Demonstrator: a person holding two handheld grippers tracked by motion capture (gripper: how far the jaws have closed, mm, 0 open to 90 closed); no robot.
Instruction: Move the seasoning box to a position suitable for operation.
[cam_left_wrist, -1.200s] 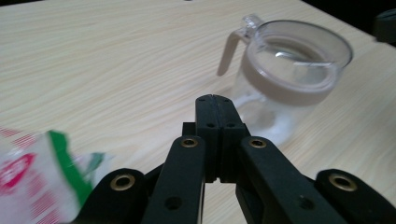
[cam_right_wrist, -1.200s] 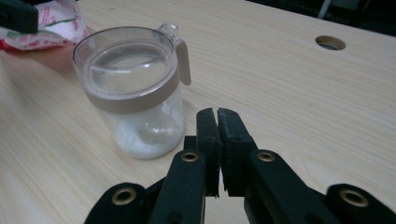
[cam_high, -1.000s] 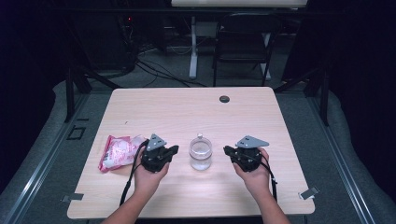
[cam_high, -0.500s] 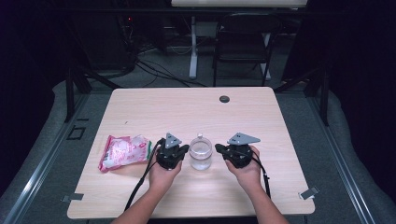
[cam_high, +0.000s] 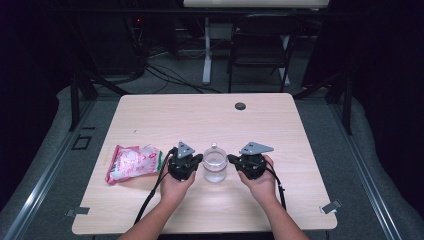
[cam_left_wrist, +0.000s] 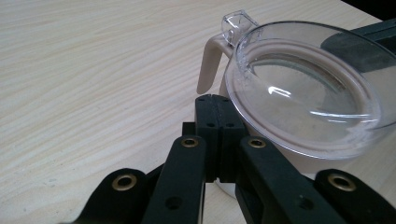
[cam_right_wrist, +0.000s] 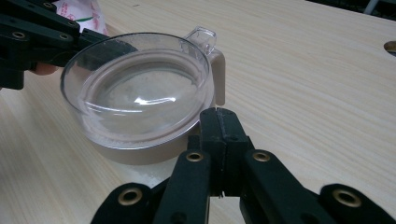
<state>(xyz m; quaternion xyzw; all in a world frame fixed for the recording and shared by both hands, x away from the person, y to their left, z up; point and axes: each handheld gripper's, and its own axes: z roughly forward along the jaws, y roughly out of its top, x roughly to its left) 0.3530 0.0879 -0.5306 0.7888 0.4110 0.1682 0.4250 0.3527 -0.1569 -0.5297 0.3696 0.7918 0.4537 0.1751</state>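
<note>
Left tool (cam_left_wrist: 215, 122) closed, empty, tip under clear-lidded jar (cam_left_wrist: 299, 88), contact hidden, right tool (cam_right_wrist: 219, 135) likewise closed, empty

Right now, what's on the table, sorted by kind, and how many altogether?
Clear lidded container: 1
Pink snack packet: 1
Black hand-held grippers: 2, left gripper and right gripper, both shut
Total: 4
</note>
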